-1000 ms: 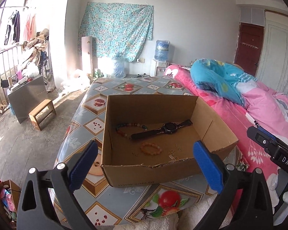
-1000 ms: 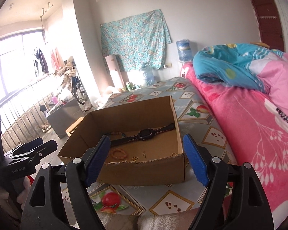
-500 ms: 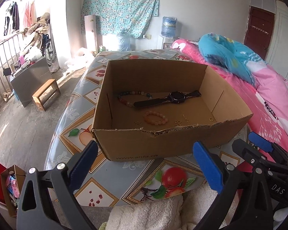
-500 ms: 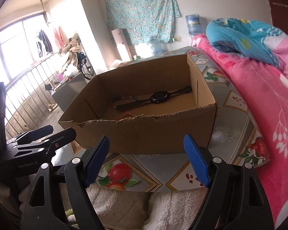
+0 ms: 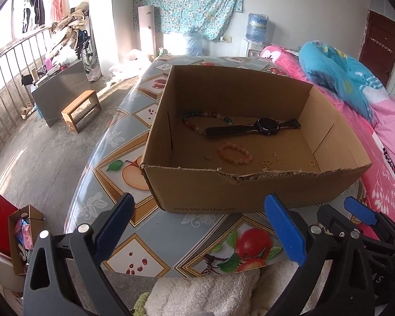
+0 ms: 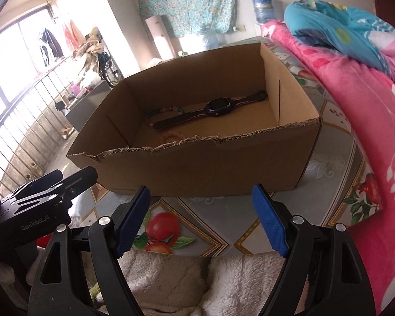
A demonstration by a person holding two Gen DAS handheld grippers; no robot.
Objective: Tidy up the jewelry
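Note:
An open cardboard box stands on a fruit-patterned table. Inside lie a black watch, a multicoloured bead bracelet, an orange bead bracelet and several small gold pieces. My left gripper is open and empty, just in front of the box's near wall. My right gripper is open and empty, also in front of the box. The watch shows there too; the orange bracelet is partly hidden by the wall.
A pink bed with a blue quilt borders the table on the right. A white fluffy cloth lies under both grippers. A wooden stool and a railing are on the left.
Both grippers have moved closer to the box and tilted down; the box looks larger and its inside is seen from higher. Both stay open.

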